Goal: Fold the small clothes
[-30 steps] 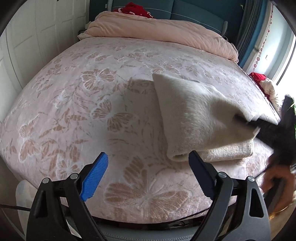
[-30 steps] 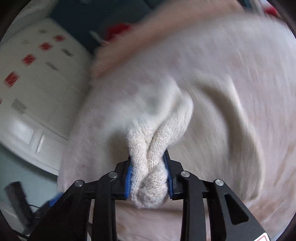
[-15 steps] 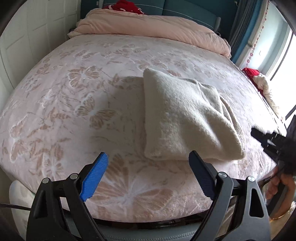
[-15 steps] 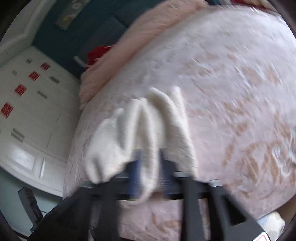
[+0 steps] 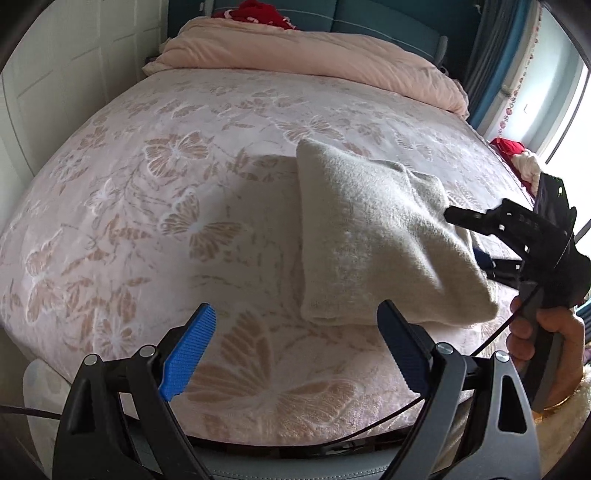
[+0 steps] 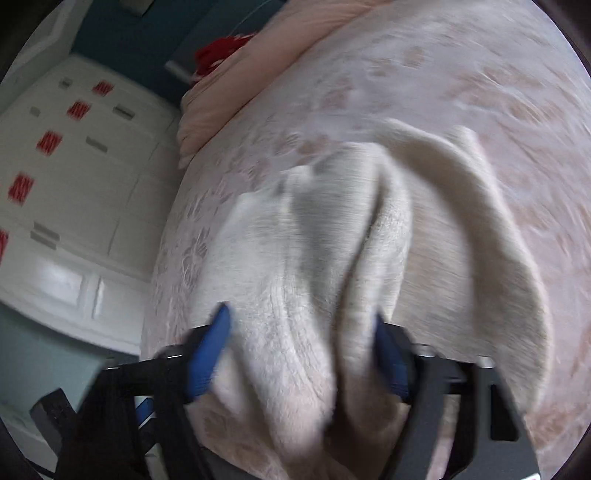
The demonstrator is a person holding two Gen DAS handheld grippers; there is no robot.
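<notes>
Since a second ago our right gripper (image 6: pixel 299 354) let go, jaws apart astride the folded cream garment (image 5: pixel 376 236) at centre-right frame; left gripper (image 5: pixel 295 354) apart, lower centre, farther.

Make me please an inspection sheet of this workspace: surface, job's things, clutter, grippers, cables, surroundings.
Surface: bed cover, pink with a butterfly pattern, lies flat.
Job's things: one cream knit garment, folded into a rough rectangle, lies on the cover toward the right side.
Clutter: red and white clothes at the bed's right edge; red item behind the rolled pink duvet.
Grippers: left gripper open, holding nothing, over the near bed edge. Right gripper open, fingers on both sides of the garment's folds; the view is blurred.
Cables: thin black cable hangs from the right gripper.
Surroundings: white wardrobe, teal headboard, window.
</notes>
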